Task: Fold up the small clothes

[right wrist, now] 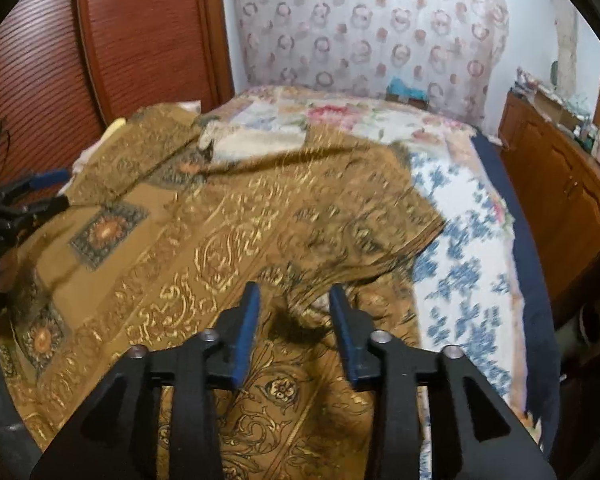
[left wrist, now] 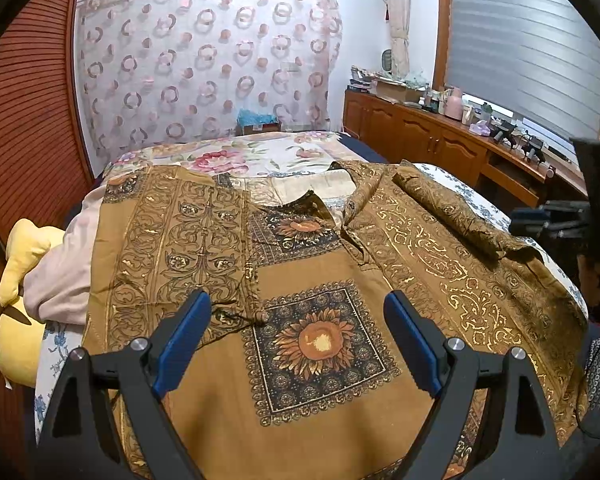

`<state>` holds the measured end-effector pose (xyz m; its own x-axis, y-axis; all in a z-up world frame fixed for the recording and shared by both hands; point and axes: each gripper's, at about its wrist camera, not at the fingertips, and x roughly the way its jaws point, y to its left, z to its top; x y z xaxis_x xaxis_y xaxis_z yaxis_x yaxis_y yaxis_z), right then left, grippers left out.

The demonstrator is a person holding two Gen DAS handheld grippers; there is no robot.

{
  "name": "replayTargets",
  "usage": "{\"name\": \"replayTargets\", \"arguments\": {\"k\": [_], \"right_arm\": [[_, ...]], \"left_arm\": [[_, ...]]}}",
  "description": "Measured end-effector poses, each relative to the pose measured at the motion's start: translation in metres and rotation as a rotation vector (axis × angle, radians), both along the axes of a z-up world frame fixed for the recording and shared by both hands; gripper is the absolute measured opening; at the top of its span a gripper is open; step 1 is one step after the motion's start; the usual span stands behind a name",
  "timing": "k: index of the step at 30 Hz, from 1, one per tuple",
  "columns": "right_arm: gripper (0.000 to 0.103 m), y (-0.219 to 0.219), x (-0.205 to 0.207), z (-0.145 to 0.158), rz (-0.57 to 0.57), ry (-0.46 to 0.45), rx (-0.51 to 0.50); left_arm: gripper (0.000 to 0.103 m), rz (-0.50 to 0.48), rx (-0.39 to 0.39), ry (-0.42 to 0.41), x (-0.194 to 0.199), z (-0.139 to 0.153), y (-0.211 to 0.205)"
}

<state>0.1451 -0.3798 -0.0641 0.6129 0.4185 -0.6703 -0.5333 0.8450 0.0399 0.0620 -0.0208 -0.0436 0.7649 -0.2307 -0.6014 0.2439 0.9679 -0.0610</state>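
Right wrist view is smeared with blur, so you can't read the fold lines of the shirt in mid-frame; its lower edge is cut off behind your right gripper, tilted down at bottom centre, jaws partly apart and not clamping cloth. In the left wrist view the shirt lies spread on the bed, one sleeve folded inward at right. Your left gripper hangs over it, jaws wide, empty.

Even indoor light; right wrist view motion-blurred; fisheye edges dark
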Motion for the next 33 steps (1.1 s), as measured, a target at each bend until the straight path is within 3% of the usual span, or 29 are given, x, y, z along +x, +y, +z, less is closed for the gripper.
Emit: {"name": "replayTargets", "arguments": {"k": [5, 16, 21, 23, 24, 25, 27, 33], "right_arm": [[0.045, -0.018, 0.023, 0.007, -0.081, -0.002, 0.0], [0.045, -0.034, 0.105, -0.036, -0.2, 0.173, 0.022], [0.045, -0.029, 0.116, -0.04, -0.203, 0.17, 0.008], [0.036, -0.025, 0.117, -0.04, -0.195, 0.158, -0.018], [0.02, -0.022, 0.116, -0.04, -0.18, 0.151, -0.032], [0.014, -0.02, 0.116, -0.038, -0.169, 0.139, -0.045], [0.008, -0.014, 0.112, -0.033, -0.159, 0.097, -0.066], [0.007, 0.0, 0.101, -0.004, -0.14, -0.022, -0.041]], "left_arm": [[0.089, -0.002, -0.005, -0.003, -0.001, 0.001, -0.002], [0.089, 0.003, -0.012, 0.005, -0.003, -0.001, -0.002], [0.089, 0.006, -0.02, 0.01, -0.003, -0.003, 0.0], [0.089, 0.006, -0.019, 0.01, -0.002, -0.003, 0.0], [0.089, 0.006, -0.018, 0.01, -0.002, -0.003, 0.0], [0.089, 0.006, -0.016, 0.01, -0.003, -0.004, 0.0], [0.089, 0.007, -0.018, 0.01, -0.003, -0.004, 0.001], [0.089, 0.011, -0.02, 0.011, -0.004, -0.006, 0.003]]}}
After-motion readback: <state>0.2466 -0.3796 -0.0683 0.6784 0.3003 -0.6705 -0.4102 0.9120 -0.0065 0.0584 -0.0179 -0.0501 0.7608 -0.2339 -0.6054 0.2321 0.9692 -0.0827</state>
